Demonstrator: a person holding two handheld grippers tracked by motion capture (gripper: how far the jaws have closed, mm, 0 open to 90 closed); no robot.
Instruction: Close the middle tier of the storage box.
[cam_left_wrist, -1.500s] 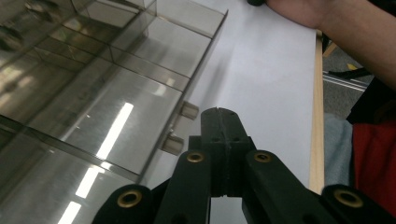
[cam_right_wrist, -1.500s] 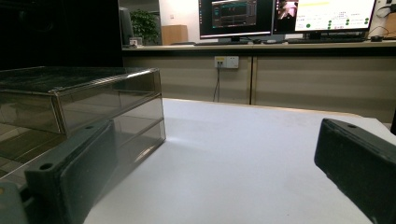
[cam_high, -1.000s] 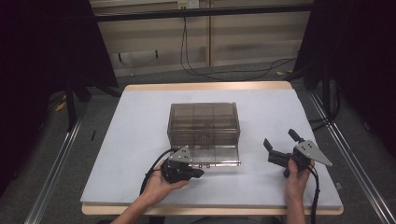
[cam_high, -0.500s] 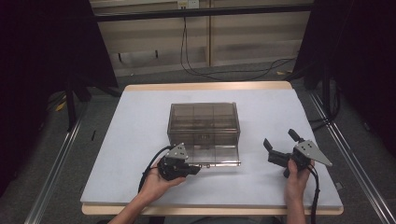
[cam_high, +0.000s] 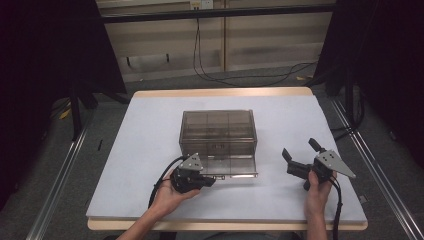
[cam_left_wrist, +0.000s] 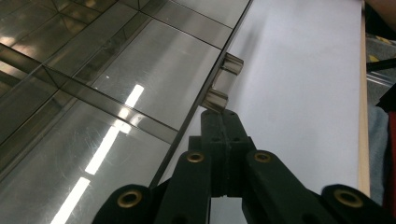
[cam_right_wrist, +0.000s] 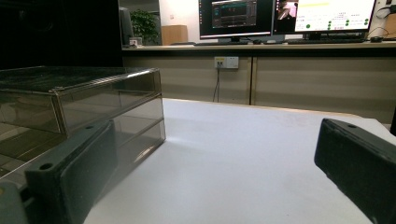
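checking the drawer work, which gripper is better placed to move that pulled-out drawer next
Left, probably. The left gripper sits at the drawer front, jaws shut by its handle tabs. The right gripper is open, off to the side on the table.

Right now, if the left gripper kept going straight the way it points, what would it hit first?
Probably the small tab on the drawer front edge, just ahead of the left gripper; its fingers look closed, depth uncertain.

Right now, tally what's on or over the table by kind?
Clear boxes: 1
Grippers: 2 (left gripper, shut at the box's front edge; right gripper, open)
Total: 3
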